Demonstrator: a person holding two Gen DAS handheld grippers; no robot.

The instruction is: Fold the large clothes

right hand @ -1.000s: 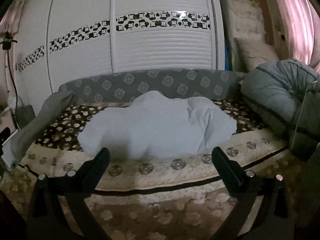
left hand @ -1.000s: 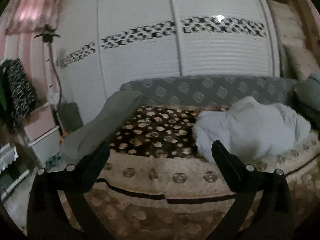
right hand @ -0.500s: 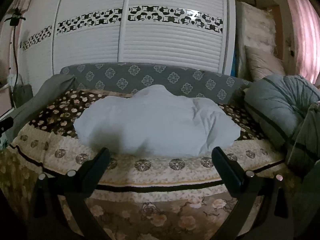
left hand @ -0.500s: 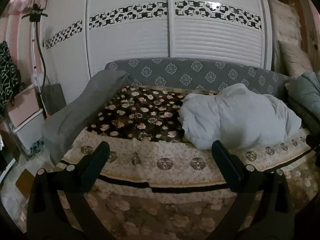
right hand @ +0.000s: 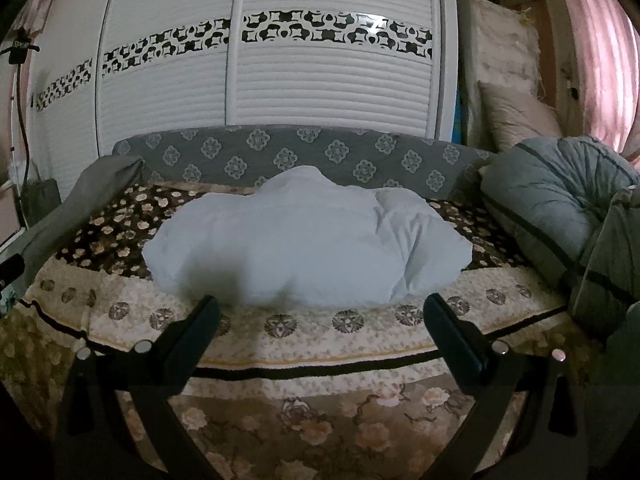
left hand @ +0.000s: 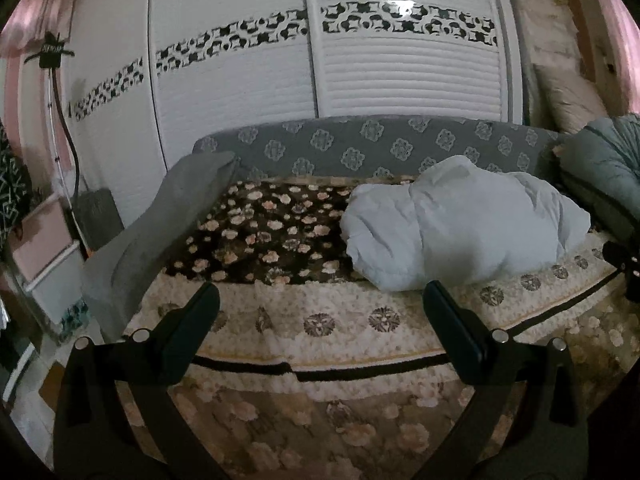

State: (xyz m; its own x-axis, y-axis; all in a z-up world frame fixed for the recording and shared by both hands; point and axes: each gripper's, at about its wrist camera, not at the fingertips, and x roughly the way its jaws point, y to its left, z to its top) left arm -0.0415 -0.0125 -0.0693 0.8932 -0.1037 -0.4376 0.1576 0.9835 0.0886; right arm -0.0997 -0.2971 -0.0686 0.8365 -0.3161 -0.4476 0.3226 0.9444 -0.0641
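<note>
Largest item I see: a white louvred wardrobe (right hand: 320, 92) with a black-and-white fretwork band, filling the wall behind everything. Next, a bed (right hand: 320, 340) under a floral blanket, dark brown in the middle and cream along the front border, with a grey patterned headboard strip (right hand: 304, 152) running along its far side against the wardrobe. On the bed, right of centre in my left view and centred in my right view, lies the garment to fold: a pale blue-white bundle of clothing (right hand: 304, 240), crumpled in a loose heap, its near edge reaching onto the cream border. A rolled grey-blue quilt (right hand: 560, 200) sits at the right end of the bed, just beside the bundle but apart from it. A grey cushion (left hand: 160, 232) slopes along the left end. Beige pillows (right hand: 516, 116) are stacked in the corner beyond the quilt. Smallest: my left gripper (left hand: 320, 300), fingers spread wide with nothing between them, pointing at the front edge of the bed; and my right gripper (right hand: 320, 304), likewise spread wide and empty, held short of the bundle's near edge, touching nothing.
</note>
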